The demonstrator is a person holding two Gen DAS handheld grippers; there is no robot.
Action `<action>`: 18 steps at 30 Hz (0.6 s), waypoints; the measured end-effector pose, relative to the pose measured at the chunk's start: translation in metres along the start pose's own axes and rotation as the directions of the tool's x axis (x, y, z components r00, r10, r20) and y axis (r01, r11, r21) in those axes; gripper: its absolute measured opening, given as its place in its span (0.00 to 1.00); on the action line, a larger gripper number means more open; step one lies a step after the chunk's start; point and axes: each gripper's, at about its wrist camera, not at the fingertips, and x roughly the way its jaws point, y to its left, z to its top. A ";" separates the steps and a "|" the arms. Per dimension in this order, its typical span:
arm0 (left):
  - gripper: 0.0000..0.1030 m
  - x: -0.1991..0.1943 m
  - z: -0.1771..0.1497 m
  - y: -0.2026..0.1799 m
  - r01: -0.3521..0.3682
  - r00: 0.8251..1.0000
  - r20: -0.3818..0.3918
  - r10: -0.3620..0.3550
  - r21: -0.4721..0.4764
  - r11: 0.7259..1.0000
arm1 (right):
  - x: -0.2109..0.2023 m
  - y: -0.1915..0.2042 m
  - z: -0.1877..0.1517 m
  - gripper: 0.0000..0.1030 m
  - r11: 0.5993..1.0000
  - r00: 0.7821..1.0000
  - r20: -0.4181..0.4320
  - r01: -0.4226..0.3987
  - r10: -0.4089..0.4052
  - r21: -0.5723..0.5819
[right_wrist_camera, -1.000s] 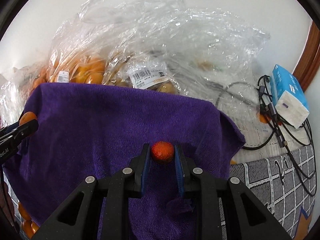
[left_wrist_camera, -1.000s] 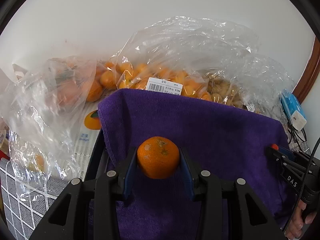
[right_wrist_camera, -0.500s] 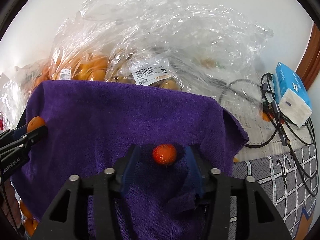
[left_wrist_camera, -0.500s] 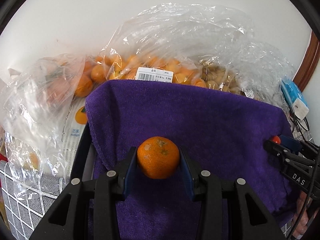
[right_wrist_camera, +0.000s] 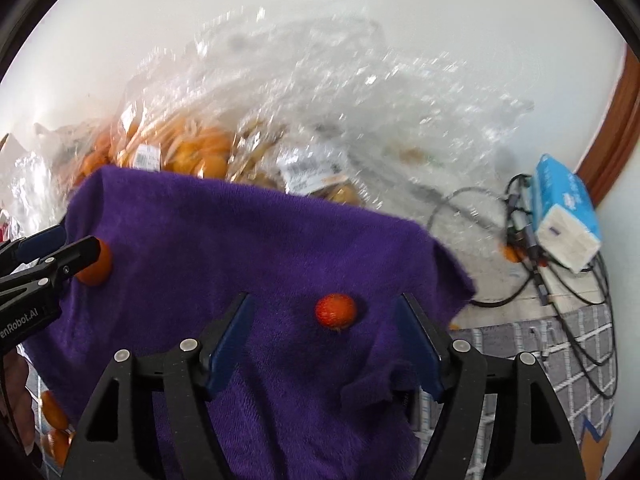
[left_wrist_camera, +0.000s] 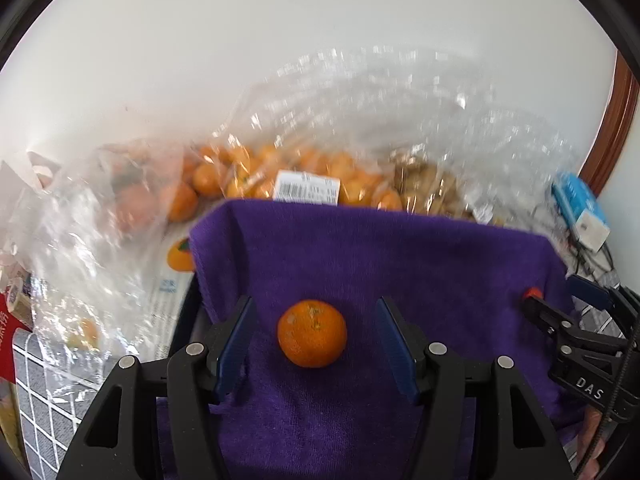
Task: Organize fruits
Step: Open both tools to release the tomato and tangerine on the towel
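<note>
while both sets of fingers stand apart and are opening wider, each fruit lies loose on the purple towel (left_wrist_camera: 400, 264), touched by neither pad

left gripper (left_wrist_camera: 314, 336): blue-padded fingers (left_wrist_camera: 236, 340) spread either side of an orange mandarin (left_wrist_camera: 312, 333), clear gaps on both sides. the mandarin sits on the towel between them, stem end facing up

right gripper (right_wrist_camera: 326, 338): fingers (right_wrist_camera: 230, 344) wide apart around a small red-orange fruit (right_wrist_camera: 336, 310), far smaller than the mandarin. it rests on the towel, roughly centred in the gap, with space on each side

in the right wrist view the left gripper shows at the left edge, its tips at the mandarin. in the left wrist view the right gripper shows at the right edge, the small fruit by its tips. the two fruits lie well apart on the same towel

the towel is draped over something dark whose rim peeks out at its left side; what it is i cannot tell

behind the towel: crumpled clear plastic bags (left_wrist_camera: 360, 128) holding many orange fruits (left_wrist_camera: 208, 178), white barcode labels (left_wrist_camera: 307, 187) on them, some brownish items in another bag. off to the right a blue and white tissue pack (right_wrist_camera: 566, 226) and black cables (right_wrist_camera: 520, 240) on the counter, which wears a grey grid-patterned cloth (right_wrist_camera: 520, 344). white wall behind, wooden trim at far right
</note>
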 end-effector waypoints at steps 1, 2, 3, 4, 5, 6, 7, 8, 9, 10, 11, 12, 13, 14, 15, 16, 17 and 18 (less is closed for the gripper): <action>0.58 -0.007 0.001 0.001 0.001 1.000 0.015 0.000 -0.007 1.000 | -0.008 -0.002 -0.001 0.70 1.000 1.000 0.020 0.007 -0.007 0.010; 0.57 -0.014 0.002 0.002 0.001 0.999 0.038 0.000 -0.009 1.000 | -0.017 -0.005 -0.002 0.70 1.000 0.999 0.035 0.009 -0.009 0.021; 0.57 -0.021 0.002 0.003 0.004 0.998 0.055 -0.004 -0.005 1.000 | -0.022 -0.008 -0.003 0.70 1.000 0.999 0.040 0.008 -0.009 0.024; 0.57 -0.029 0.004 0.003 0.005 0.997 0.072 -0.006 0.006 1.000 | -0.030 -0.010 -0.004 0.70 1.000 0.999 0.042 0.006 -0.007 0.022; 0.57 -0.038 0.005 0.001 0.006 0.995 0.096 -0.008 0.017 1.000 | -0.038 -0.012 -0.006 0.70 1.000 0.999 0.046 0.013 -0.014 0.018; 0.57 -0.046 0.007 0.002 0.009 0.993 0.116 -0.011 0.022 1.000 | -0.047 -0.016 -0.007 0.70 0.999 0.998 0.058 0.033 -0.035 0.021; 0.57 -0.054 0.010 0.004 0.011 0.992 0.129 -0.014 0.023 1.000 | -0.055 -0.018 -0.009 0.70 0.998 0.996 0.071 0.052 -0.054 0.029; 0.57 -0.061 0.012 0.003 0.020 0.990 0.139 -0.023 0.021 1.000 | -0.061 -0.019 -0.011 0.70 0.997 0.994 0.085 0.064 -0.067 0.038; 0.57 -0.068 0.013 0.003 0.035 0.989 0.141 -0.038 0.026 0.999 | -0.073 -0.022 -0.016 0.70 0.997 0.992 0.103 0.067 -0.072 0.049; 0.57 -0.075 0.014 0.001 0.048 0.988 0.142 -0.053 0.040 0.998 | -0.080 -0.023 -0.019 0.70 0.997 0.992 0.109 0.061 -0.067 0.056; 0.57 -0.083 0.012 -0.001 0.049 0.987 0.151 -0.056 0.050 0.998 | -0.089 -0.025 -0.023 0.70 0.997 0.992 0.112 0.049 -0.056 0.061; 0.57 -0.092 0.009 -0.002 0.041 0.985 0.163 -0.050 0.059 0.997 | -0.097 -0.025 -0.028 0.70 0.997 0.993 0.112 0.039 -0.046 0.064; 0.57 -0.098 0.006 -0.003 0.038 0.985 0.163 -0.048 0.066 0.997 | -0.104 -0.026 -0.032 0.70 0.997 0.993 0.113 0.029 -0.037 0.070; 0.57 -0.105 0.002 -0.004 0.040 0.986 0.159 -0.052 0.075 0.996 | -0.111 -0.027 -0.037 0.70 0.997 0.993 0.117 0.016 -0.026 0.080; 0.57 -0.111 -0.002 -0.003 0.043 0.987 0.154 -0.056 0.084 0.996 | -0.116 -0.028 -0.041 0.70 0.996 0.993 0.121 0.009 -0.020 0.087; 0.57 -0.119 -0.007 -0.002 0.038 0.986 0.155 -0.052 0.090 0.995 | -0.123 -0.028 -0.046 0.69 0.995 0.992 0.124 -0.003 -0.009 0.096; 0.57 -0.125 -0.011 -0.002 0.031 0.986 0.159 -0.045 0.091 0.995 | -0.129 -0.027 -0.051 0.69 0.995 0.992 0.127 -0.013 0.001 0.100; 0.57 -0.133 -0.018 0.001 0.016 0.985 0.167 -0.031 0.088 0.996 | -0.132 -0.026 -0.056 0.69 0.995 0.992 0.127 -0.023 0.010 0.101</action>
